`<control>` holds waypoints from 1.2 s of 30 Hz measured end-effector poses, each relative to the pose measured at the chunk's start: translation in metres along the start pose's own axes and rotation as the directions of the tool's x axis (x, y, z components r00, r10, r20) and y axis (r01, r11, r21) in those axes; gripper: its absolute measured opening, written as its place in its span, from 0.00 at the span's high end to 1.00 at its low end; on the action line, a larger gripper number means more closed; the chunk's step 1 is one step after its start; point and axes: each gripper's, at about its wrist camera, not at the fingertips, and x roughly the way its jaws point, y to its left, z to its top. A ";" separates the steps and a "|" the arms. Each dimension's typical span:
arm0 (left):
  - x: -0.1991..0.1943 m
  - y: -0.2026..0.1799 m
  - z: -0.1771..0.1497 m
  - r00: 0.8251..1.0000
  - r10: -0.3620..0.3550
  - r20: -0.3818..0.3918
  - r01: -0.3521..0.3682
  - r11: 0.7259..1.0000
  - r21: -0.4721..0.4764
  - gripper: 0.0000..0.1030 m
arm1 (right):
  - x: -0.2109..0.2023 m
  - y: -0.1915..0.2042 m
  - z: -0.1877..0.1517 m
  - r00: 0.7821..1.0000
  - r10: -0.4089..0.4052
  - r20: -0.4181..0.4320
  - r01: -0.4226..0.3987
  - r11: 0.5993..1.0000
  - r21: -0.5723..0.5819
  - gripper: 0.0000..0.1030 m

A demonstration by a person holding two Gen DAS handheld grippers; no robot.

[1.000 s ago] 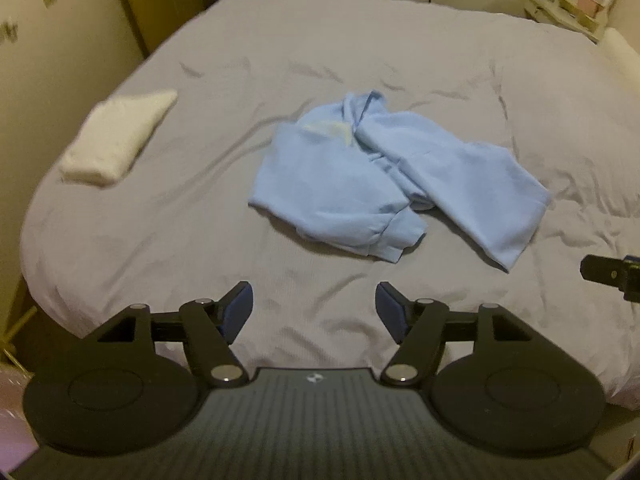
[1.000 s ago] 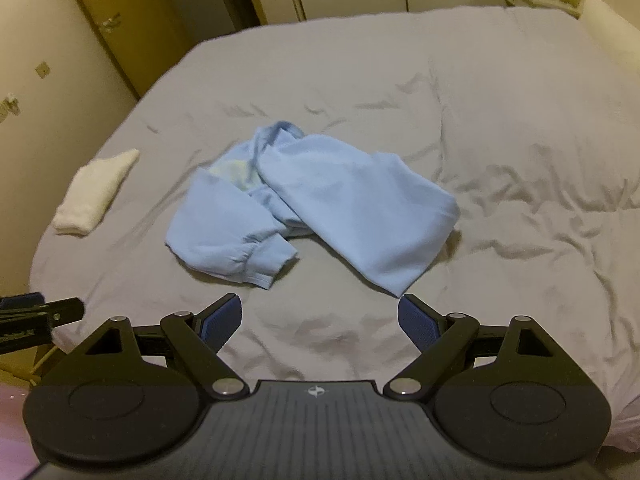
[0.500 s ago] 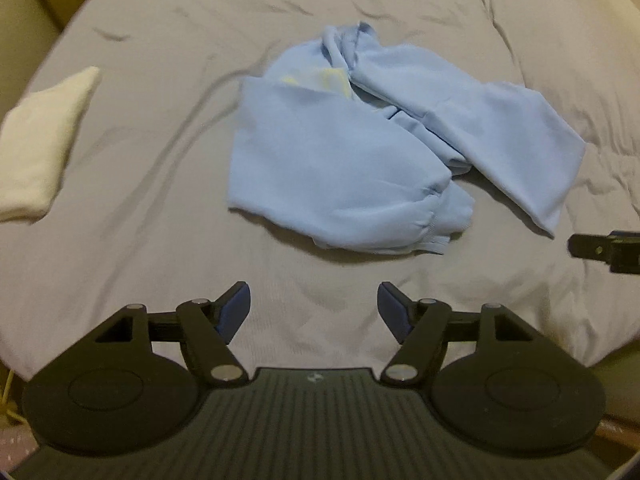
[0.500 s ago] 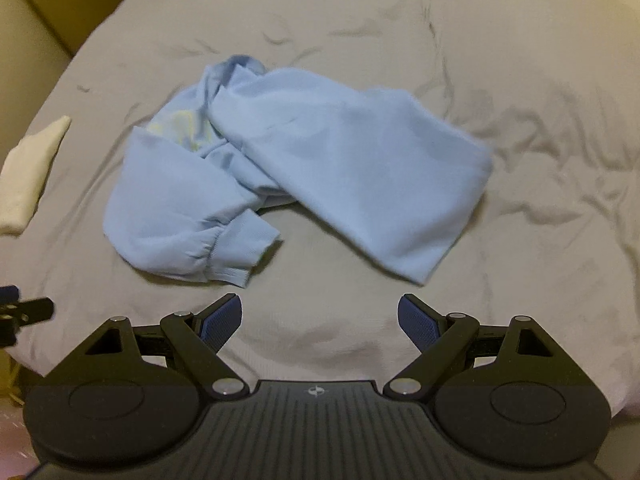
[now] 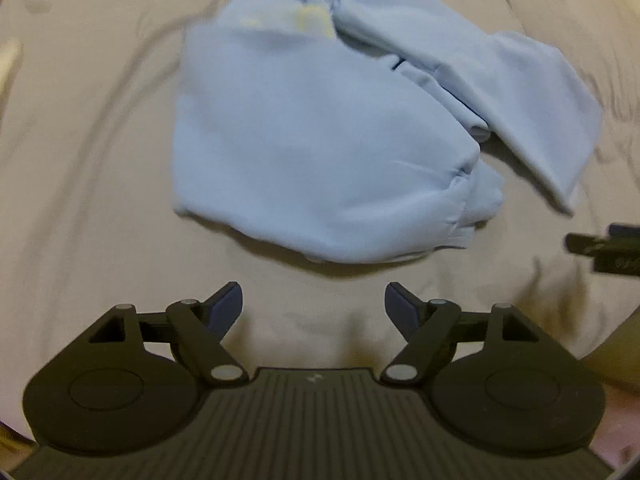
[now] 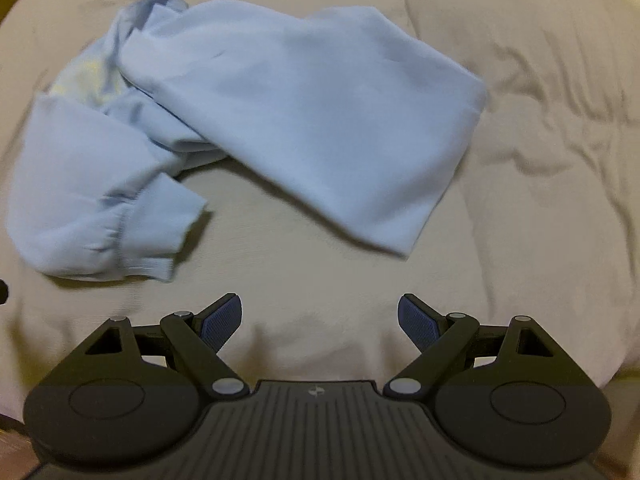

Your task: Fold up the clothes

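Left wrist view: crumpled light-blue sweatshirt (image 5: 320, 152) on bedsheet (image 5: 80, 200).

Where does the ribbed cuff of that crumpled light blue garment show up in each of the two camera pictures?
Left wrist view: the ribbed cuff lies right of centre, at the lower right end of the crumpled light blue garment.
Right wrist view: the cuff lies at lower left, on the nearer sleeve end.
Shared landmark: the pale yellow patch near the garment's far end.

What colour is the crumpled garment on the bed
Light blue, with a faint yellowish patch near its far end; the garment shows best in the right wrist view.
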 end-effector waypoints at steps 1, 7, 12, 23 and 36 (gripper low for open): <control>0.004 0.001 0.001 1.000 -0.013 -0.002 0.012 0.999 -0.031 0.26 | 0.004 0.001 0.003 1.000 -0.010 0.004 0.010 1.000 -0.023 0.15; 0.012 -0.024 0.012 0.999 -0.018 0.048 0.020 0.999 -0.041 0.19 | 0.029 0.013 0.017 0.998 -0.057 0.021 0.060 0.977 -0.205 0.15; 0.016 -0.053 0.035 0.994 -0.070 0.081 0.078 0.993 -0.094 0.12 | 0.033 0.008 0.026 0.991 -0.100 0.091 0.124 0.938 -0.323 0.15; 0.072 -0.083 0.066 0.999 0.047 0.018 -0.038 0.941 -0.336 0.02 | 0.065 -0.001 0.028 0.979 -0.091 0.180 0.179 0.803 -0.568 0.13; -0.059 0.055 0.011 0.928 0.345 0.141 -0.272 0.885 -0.377 0.96 | -0.020 -0.136 0.098 0.956 0.059 0.287 -0.045 0.997 -0.056 0.96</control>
